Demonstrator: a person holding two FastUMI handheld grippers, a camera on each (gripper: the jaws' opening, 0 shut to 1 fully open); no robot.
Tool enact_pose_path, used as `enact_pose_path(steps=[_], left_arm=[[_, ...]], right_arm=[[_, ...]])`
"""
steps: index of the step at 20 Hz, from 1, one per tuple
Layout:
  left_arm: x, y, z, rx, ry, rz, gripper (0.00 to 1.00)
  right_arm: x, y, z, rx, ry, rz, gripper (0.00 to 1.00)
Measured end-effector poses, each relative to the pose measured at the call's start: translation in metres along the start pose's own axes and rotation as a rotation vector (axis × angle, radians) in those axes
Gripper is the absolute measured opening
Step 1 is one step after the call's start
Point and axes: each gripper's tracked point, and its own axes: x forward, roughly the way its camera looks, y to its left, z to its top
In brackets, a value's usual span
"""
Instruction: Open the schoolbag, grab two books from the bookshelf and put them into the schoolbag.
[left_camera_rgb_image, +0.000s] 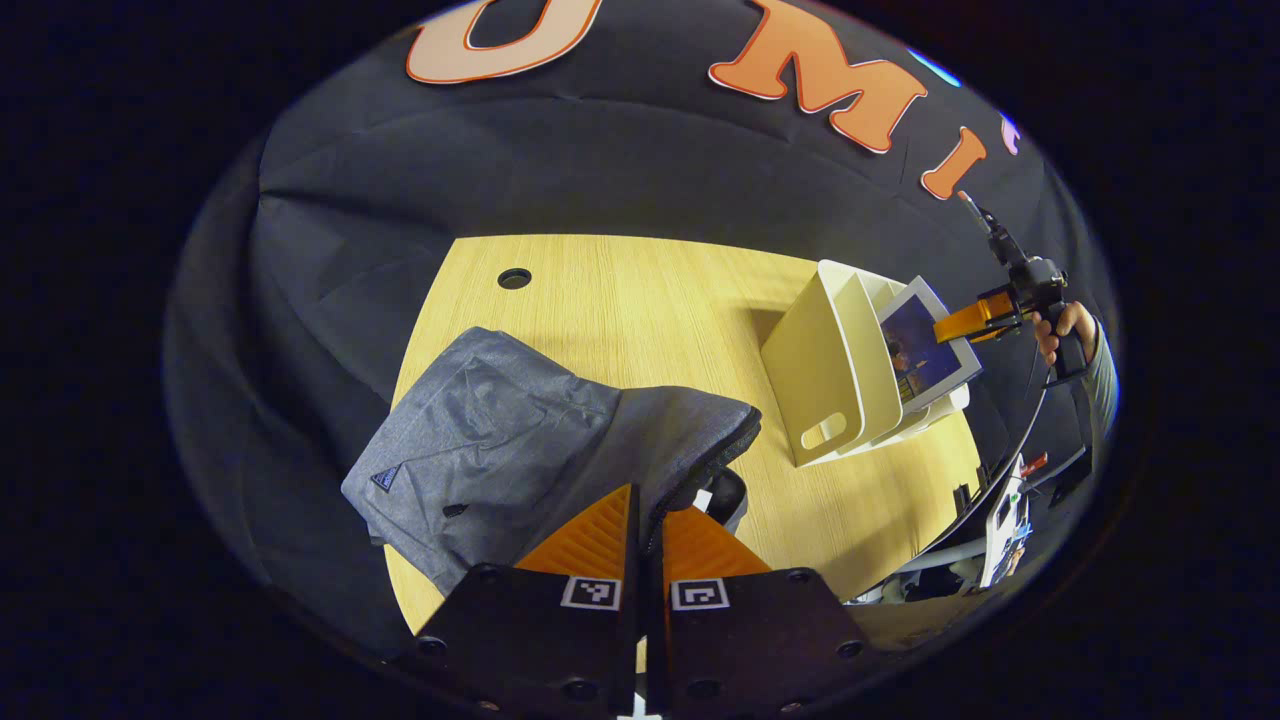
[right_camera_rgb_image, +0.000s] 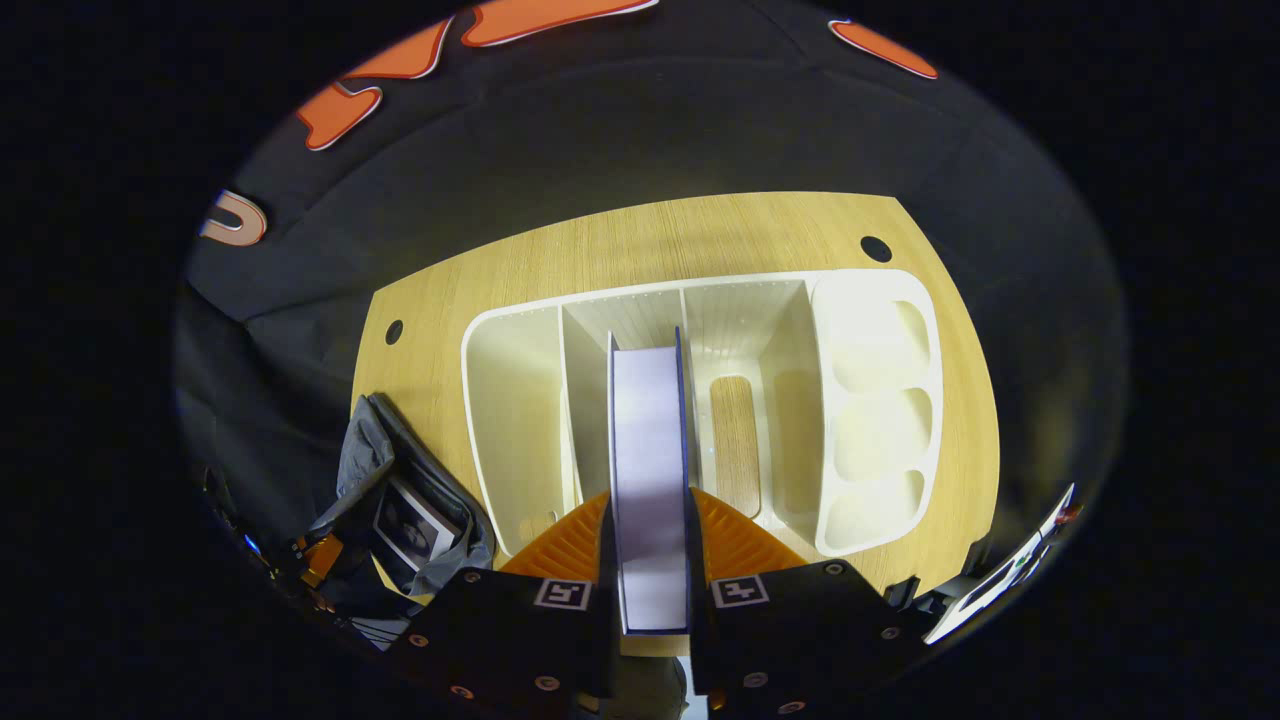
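Right gripper (right_camera_rgb_image: 650, 560) clamps a book (right_camera_rgb_image: 650, 470) above the bookshelf (right_camera_rgb_image: 520, 400); left gripper (left_camera_rgb_image: 648, 535), jaws narrowed, pinches the schoolbag (left_camera_rgb_image: 520, 440) flap beside the bookshelf; a slackened flap could block the book's entry.

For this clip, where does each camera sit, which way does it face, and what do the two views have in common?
Left gripper view: rides the left gripper, looking down over the grey schoolbag; its fingers pinch the bag's edge; the right gripper and a hand show farther off.
Right gripper view: rides the right gripper, looking down into the bookshelf; its fingers clamp a book.
Shared: table, bookshelf, schoolbag, book.
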Motion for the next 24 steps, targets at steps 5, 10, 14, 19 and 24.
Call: enact_pose_path(steps=[5,10,14,19,24], left_arm=[[0.003,0.0,-0.004,0.021,0.005,-0.031,0.04],[0.003,0.004,-0.008,0.096,0.022,-0.093,0.05],[0.004,0.005,-0.007,0.137,0.028,-0.137,0.05],[0.007,0.006,-0.009,0.184,0.04,-0.186,0.05],[0.006,0.007,-0.007,0.234,0.042,-0.225,0.05]], right_arm=[[-0.027,0.004,-0.027,0.04,-0.016,0.006,0.29],[-0.048,0.015,-0.058,0.11,-0.053,-0.005,0.29],[-0.063,0.021,-0.09,0.148,-0.059,-0.026,0.29],[-0.076,0.03,-0.13,0.235,-0.063,-0.033,0.29],[-0.086,0.044,-0.159,0.313,-0.088,-0.029,0.29]])
